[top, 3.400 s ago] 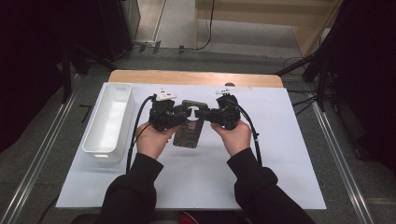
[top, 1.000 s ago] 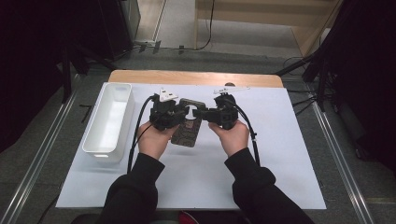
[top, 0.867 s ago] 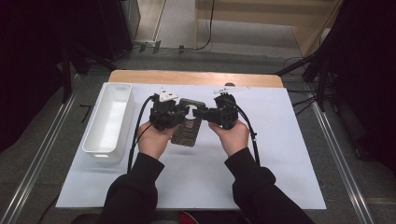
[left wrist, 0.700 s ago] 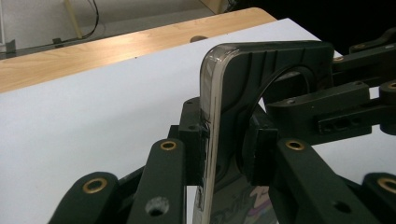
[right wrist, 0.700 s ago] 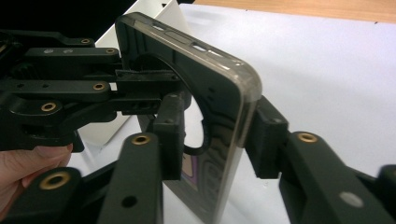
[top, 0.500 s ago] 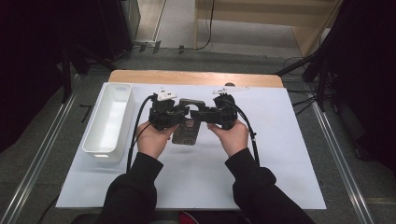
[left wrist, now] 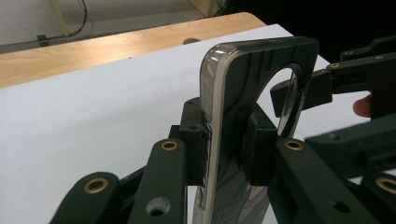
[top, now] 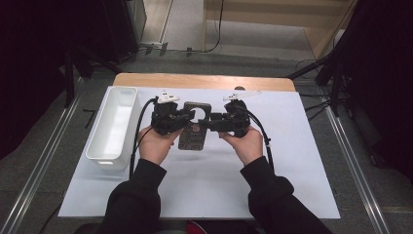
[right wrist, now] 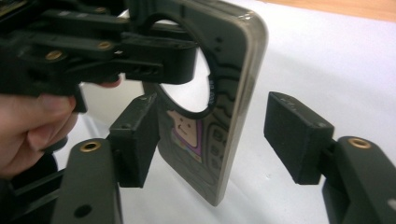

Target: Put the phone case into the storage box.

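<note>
Mid-handover: your left gripper [left wrist: 224, 149] clamps the phone case [left wrist: 261, 93], your right gripper [right wrist: 219, 140] straddles it, jaws apart; close next.

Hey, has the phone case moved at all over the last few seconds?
Barely. In the high view the phone case sits about as far from the white tray as before, held up between the left gripper and right gripper.

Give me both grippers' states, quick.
Left gripper: shut on the phone case.
Right gripper: open, jaws either side of the case, not clamping.
</note>
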A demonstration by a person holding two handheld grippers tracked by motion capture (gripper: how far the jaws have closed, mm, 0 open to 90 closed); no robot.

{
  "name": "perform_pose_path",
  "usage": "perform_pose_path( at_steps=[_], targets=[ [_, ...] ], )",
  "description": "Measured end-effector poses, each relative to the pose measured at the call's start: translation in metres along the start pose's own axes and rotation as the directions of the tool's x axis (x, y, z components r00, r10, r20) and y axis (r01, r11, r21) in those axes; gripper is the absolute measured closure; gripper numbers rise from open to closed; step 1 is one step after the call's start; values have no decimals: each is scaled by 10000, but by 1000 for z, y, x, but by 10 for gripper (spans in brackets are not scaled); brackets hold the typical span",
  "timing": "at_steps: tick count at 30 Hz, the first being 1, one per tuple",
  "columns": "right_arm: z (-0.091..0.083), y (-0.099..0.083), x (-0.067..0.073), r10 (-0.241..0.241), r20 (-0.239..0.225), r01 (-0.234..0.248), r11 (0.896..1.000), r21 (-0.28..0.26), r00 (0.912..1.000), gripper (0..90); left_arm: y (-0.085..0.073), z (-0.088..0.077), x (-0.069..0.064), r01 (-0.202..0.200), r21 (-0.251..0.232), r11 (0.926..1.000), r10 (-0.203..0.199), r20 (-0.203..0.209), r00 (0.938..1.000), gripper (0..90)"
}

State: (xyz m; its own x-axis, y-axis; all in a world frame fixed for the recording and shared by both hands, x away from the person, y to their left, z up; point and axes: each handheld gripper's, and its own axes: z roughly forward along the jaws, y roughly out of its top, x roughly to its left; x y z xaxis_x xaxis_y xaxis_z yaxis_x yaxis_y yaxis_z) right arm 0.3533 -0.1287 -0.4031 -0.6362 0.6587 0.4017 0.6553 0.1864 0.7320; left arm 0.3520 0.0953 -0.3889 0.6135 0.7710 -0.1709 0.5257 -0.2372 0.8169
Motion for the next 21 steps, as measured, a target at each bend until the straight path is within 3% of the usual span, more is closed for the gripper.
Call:
perform_pose_path(
  at_steps=[5, 13, 21],
  targets=[
    [-2, -4, 2, -547, -124, 547, 9985, 23, 9984, 312, 1, -4, 3, 62, -2, 10000, -62, 195, 9998, 735],
    [-3, -13, -3, -625, -345, 634, 9977, 253, 9974, 298, -1, -10, 8, 95, -9, 10000, -95, 385, 9992, 735],
    [-7, -24, -4, -1039, -199, 1043, 9944, 171, 9944, 287, -1, -16, 13, 142, 45, 9999, -144, 599, 9981, 734]
  ],
)
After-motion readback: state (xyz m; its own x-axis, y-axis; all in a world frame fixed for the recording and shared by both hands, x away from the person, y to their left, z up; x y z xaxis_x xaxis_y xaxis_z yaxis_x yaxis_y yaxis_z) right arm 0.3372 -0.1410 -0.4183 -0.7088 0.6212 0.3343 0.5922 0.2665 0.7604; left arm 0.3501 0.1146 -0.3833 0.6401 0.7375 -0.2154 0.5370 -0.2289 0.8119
